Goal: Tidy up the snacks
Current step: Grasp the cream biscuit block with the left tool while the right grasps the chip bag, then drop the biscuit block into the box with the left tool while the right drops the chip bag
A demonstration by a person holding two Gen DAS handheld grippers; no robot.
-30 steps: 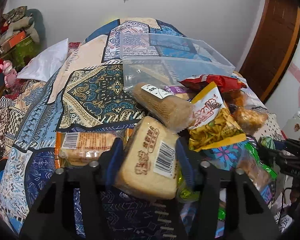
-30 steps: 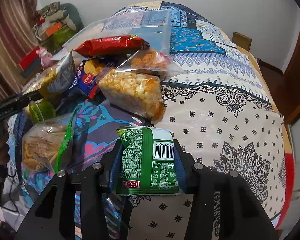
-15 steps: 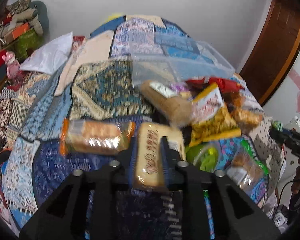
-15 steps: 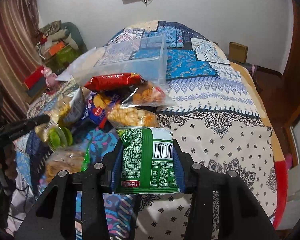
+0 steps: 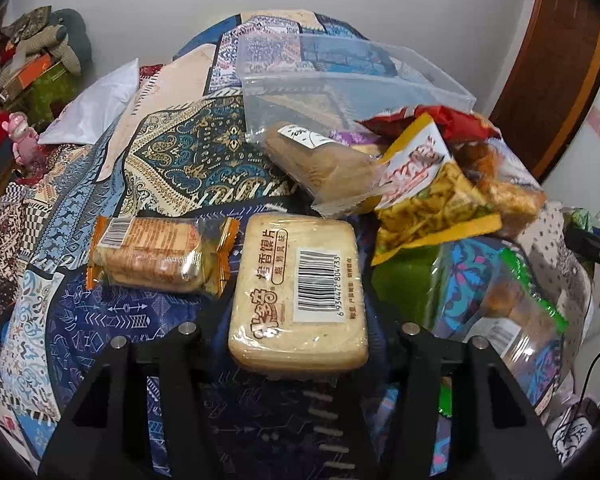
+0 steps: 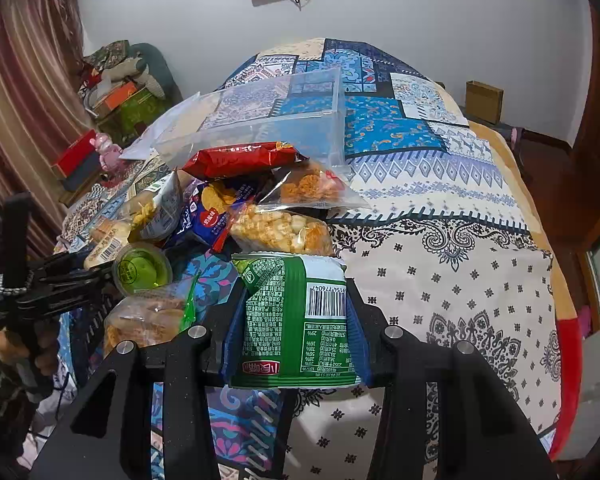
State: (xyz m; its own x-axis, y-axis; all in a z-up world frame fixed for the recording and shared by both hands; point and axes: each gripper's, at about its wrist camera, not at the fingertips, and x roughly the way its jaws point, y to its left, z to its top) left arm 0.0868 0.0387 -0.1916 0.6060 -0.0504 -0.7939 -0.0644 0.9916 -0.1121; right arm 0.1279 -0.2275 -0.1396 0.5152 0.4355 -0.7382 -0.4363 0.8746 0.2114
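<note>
My left gripper (image 5: pixel 298 300) is shut on a beige pack of toasted bun slices (image 5: pixel 300 296) with a barcode, held above the patterned bed quilt (image 5: pixel 172 168). My right gripper (image 6: pixel 294 328) is shut on a green snack packet (image 6: pixel 294 316) and holds it up over the quilt (image 6: pixel 460 264). A clear plastic storage box (image 5: pixel 340 76) stands empty at the back; it also shows in the right wrist view (image 6: pixel 268 120). A pile of snack bags lies in front of it.
An orange-ended biscuit pack (image 5: pixel 156 256) lies left of my left gripper. A brown roll pack (image 5: pixel 320 164), a yellow chip bag (image 5: pixel 424 184) and a red bag (image 6: pixel 240 158) are piled before the box. A green cup (image 6: pixel 142 268) sits by the left gripper (image 6: pixel 52 280).
The left gripper has turned the bun pack from edge-on to flat, barcode up, and lifted it. The right gripper has risen with the green packet.
</note>
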